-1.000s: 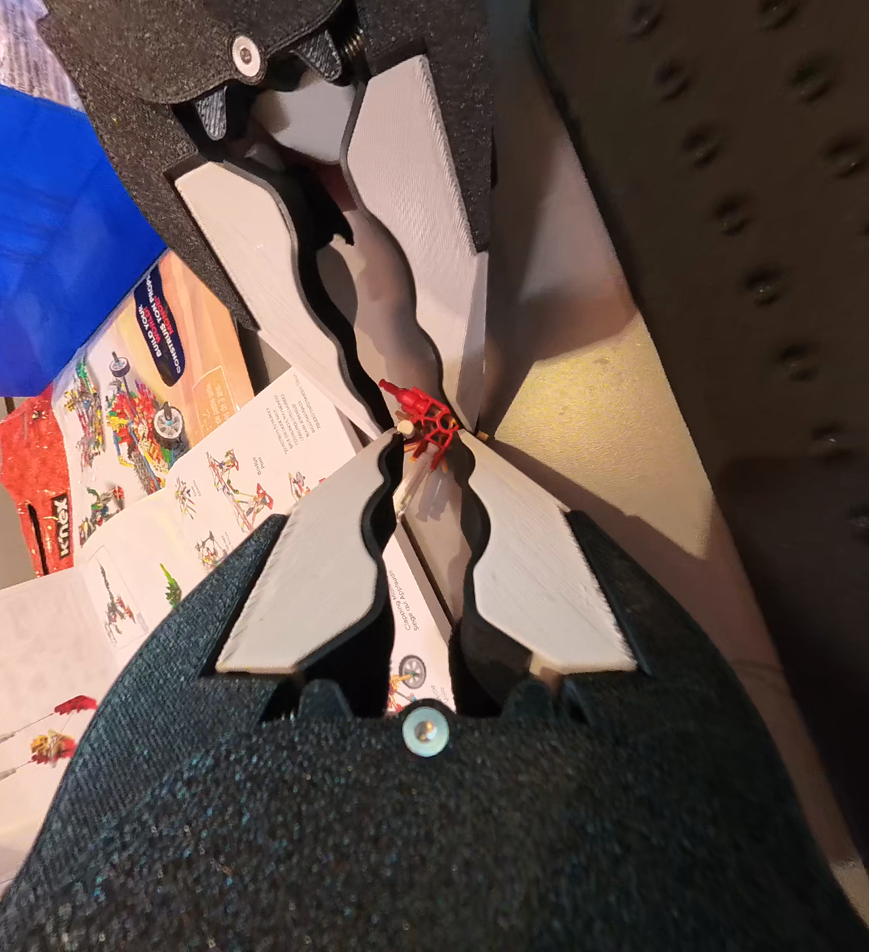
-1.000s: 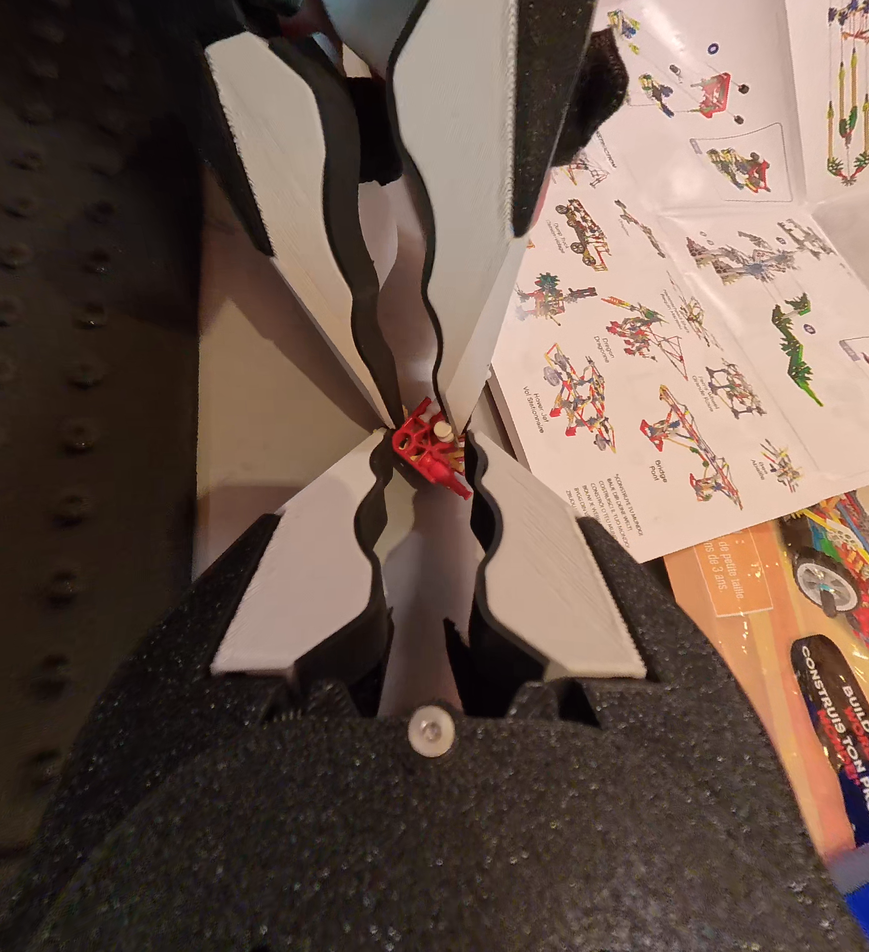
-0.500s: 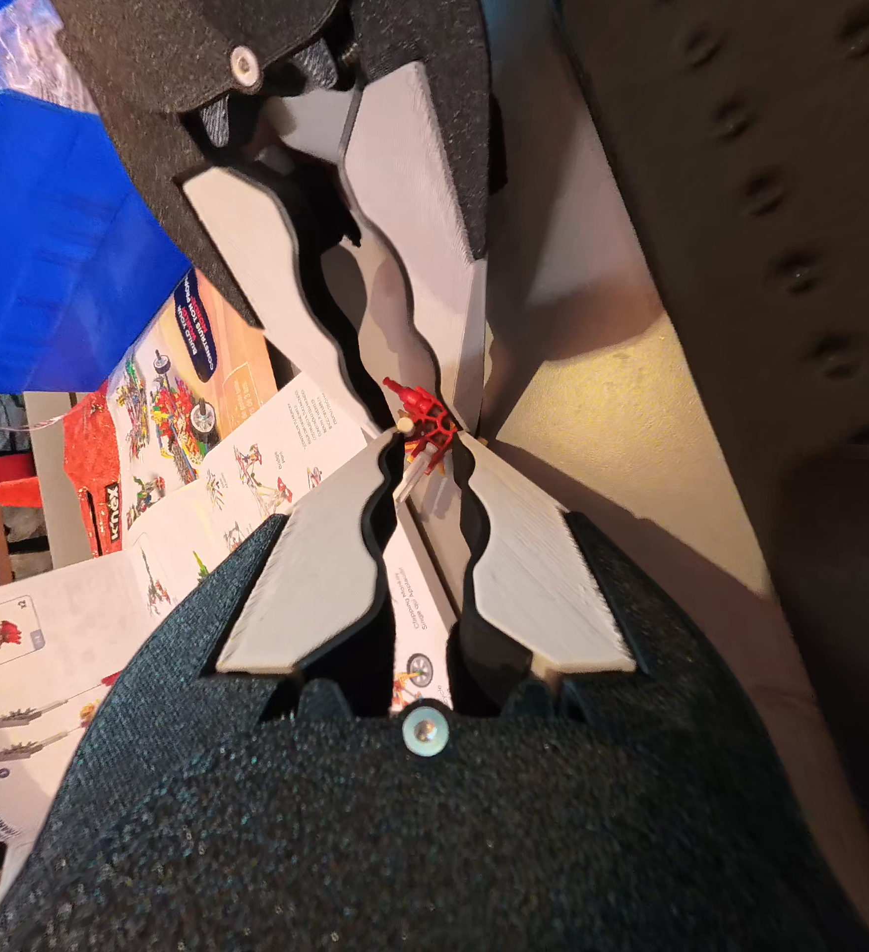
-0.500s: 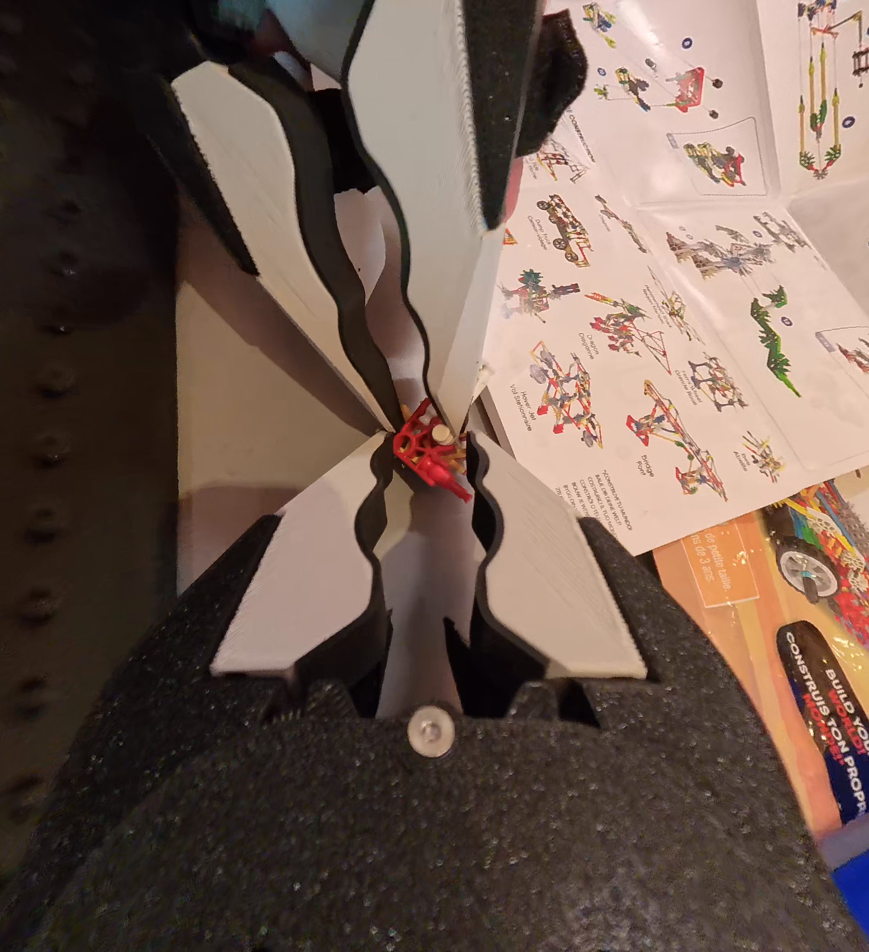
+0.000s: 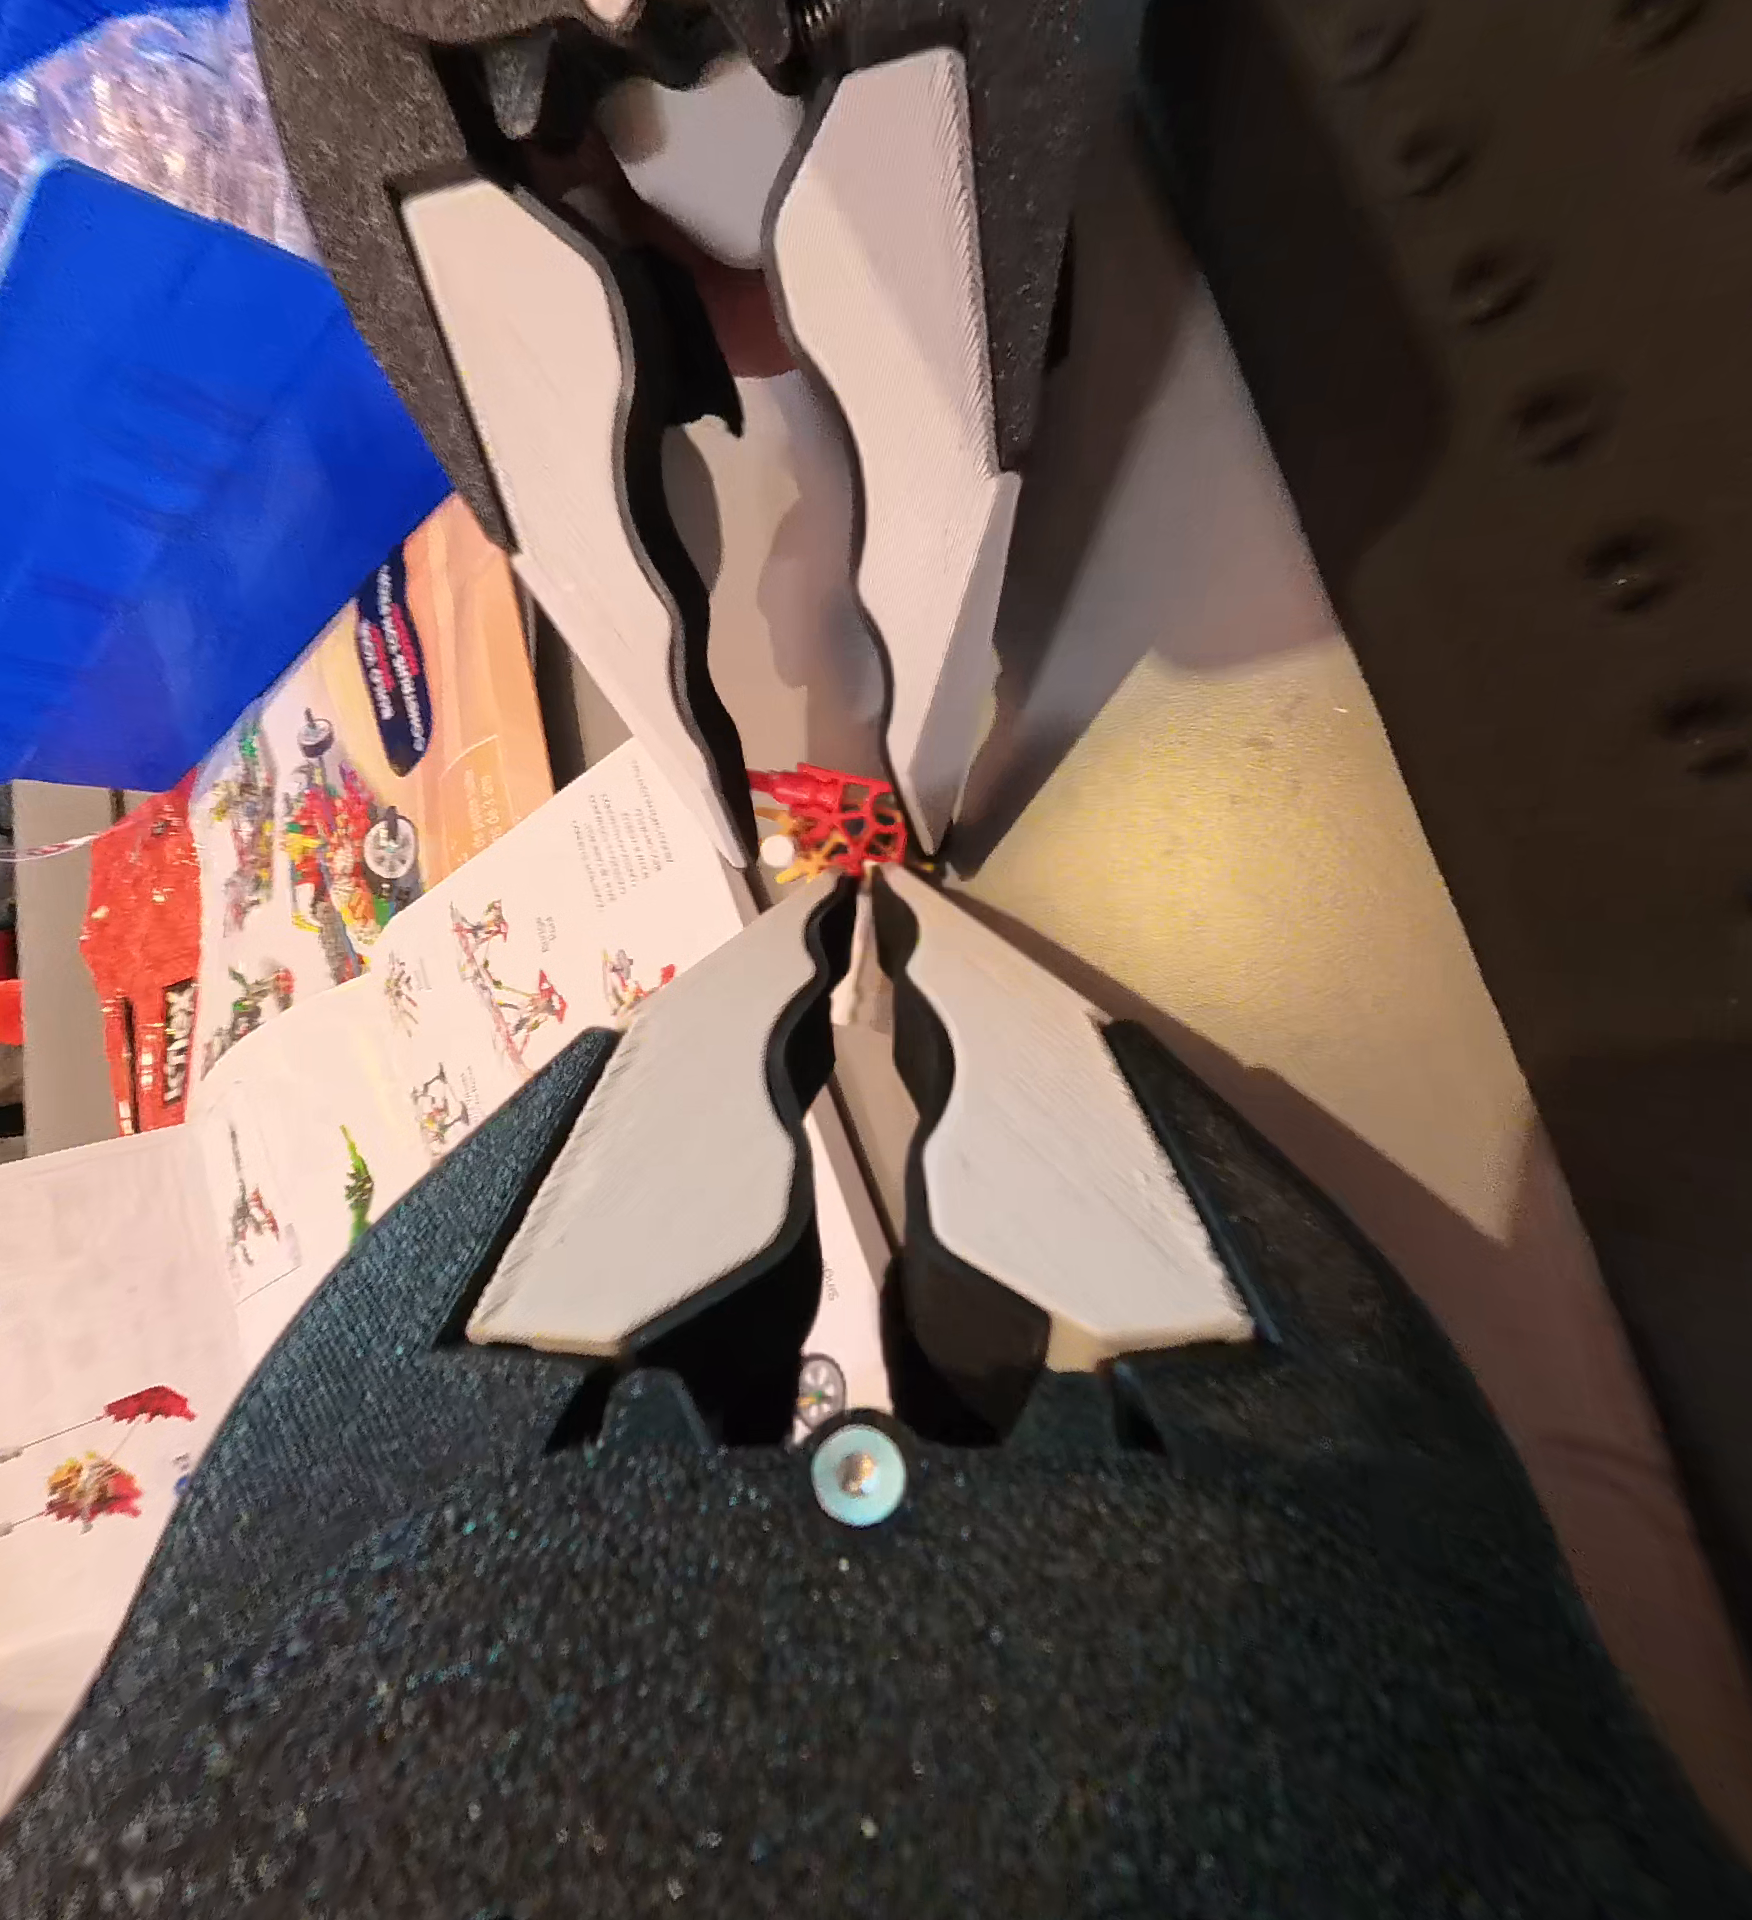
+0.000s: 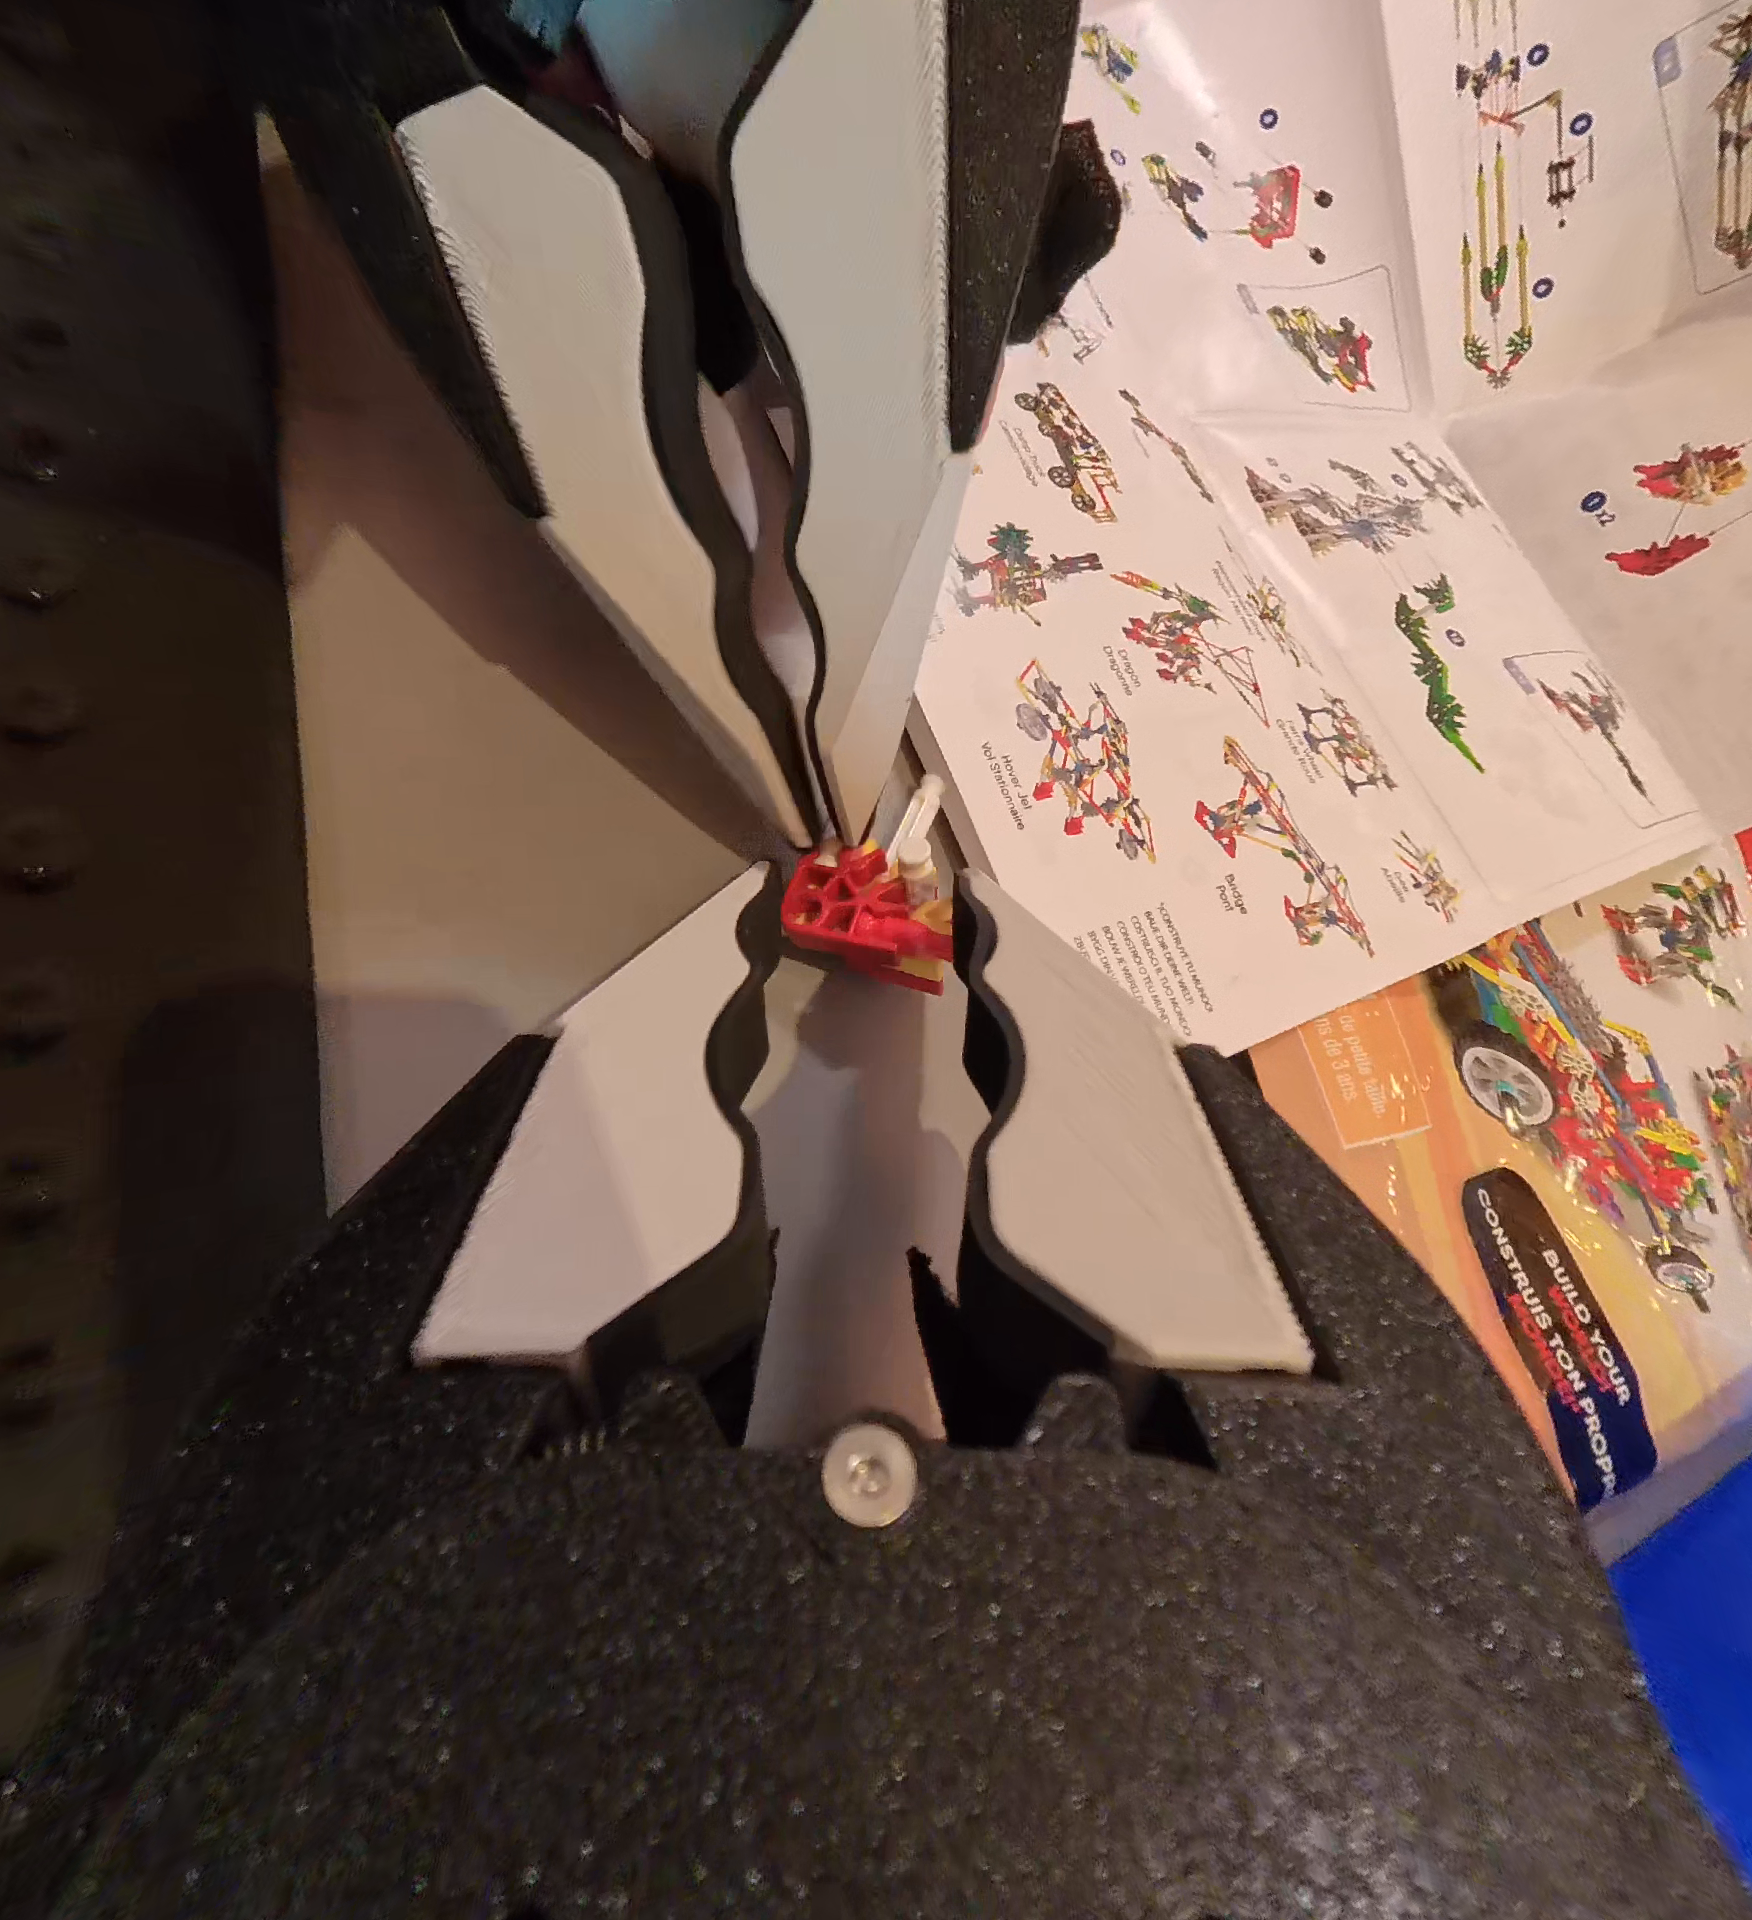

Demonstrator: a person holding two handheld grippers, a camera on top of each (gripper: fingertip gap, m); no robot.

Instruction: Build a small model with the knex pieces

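A small red connector assembly with yellow bits and a white rod hangs between the two grippers, which meet tip to tip. My left gripper is shut, with a thin white piece of the assembly pinched between its tips; it comes in from the top of the right wrist view. My right gripper is slightly open, its tips on either side of the red assembly. In the left wrist view the red assembly sits between the parted tips of the right gripper.
An unfolded white instruction sheet and an orange toy box lie on the pale table. A blue bin stands behind them. A dark studded mat runs along the other side. Only a small space, under 4 cm, lies between the two pairs of fingers.
My right gripper's fingers have spread apart a little around the red assembly. My left gripper stays shut on it. Both views have shifted slightly.
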